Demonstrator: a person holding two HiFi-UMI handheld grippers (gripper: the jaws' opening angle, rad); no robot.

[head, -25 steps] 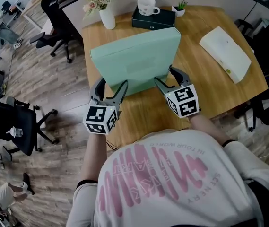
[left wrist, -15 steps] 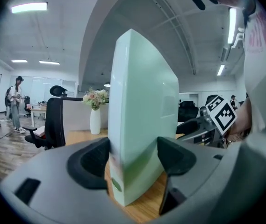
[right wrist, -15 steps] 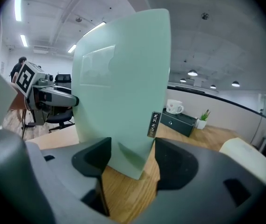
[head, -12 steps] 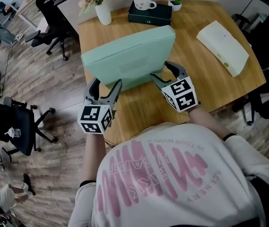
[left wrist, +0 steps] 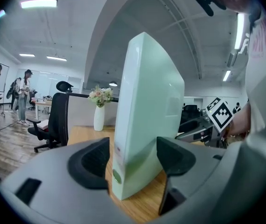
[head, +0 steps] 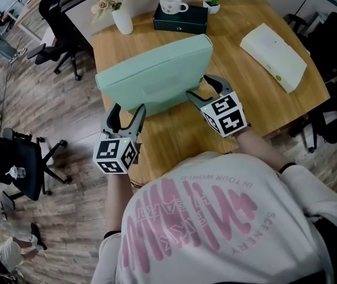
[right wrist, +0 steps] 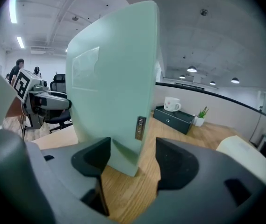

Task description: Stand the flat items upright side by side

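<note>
Green folder stands upright on the tabletop, a gripper at each end

The wooden tabletop (head: 257, 108) carries a mint-green folder (head: 156, 76) standing on its long edge near the middle, and a white folder (head: 273, 57) lying flat well apart at the right. The left gripper (head: 125, 108) and right gripper (head: 196, 86) have their jaws wide apart, each straddling one end of the green folder without pressing on it. A dark box (head: 180, 19) with a mug (head: 170, 2) on it and a vase (head: 122, 21) sit at the far edge.

Head view steeply down over table (head: 239, 76); gripper views low, close, facing mint binder's (head: 156, 78) opposite ends.
</note>
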